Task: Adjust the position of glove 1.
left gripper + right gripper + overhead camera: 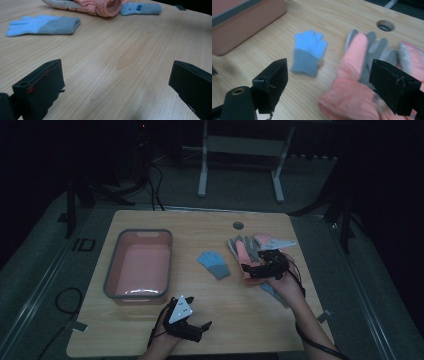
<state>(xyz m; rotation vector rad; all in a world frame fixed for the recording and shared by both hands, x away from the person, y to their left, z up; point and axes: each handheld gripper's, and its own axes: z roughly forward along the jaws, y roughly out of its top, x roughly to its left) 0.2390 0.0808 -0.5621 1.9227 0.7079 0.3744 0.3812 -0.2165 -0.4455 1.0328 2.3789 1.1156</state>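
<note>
My right gripper (pixel 328 82) hung wide open over the pink glove (pixel 355 97), which lay below and between its jaws, ungrasped. My left gripper (pixel 116 82) rested wide and empty over bare table (pixel 125 50). This looked like the reach; next I had to drop and close on the cuff, probably bound for the tub (pixel 111 279).

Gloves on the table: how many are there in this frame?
4, possibly more hidden. One blue-grey knit glove lies alone mid-table; a second blue glove sits beyond the pink cuff; two pink-grey padded gloves lie side by side under the right gripper.

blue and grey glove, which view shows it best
The right gripper view: the blue and grey glove lies whole, fingers distinct. The left gripper view shows it side-on and flattened; the high view shows it small and dim.
</note>
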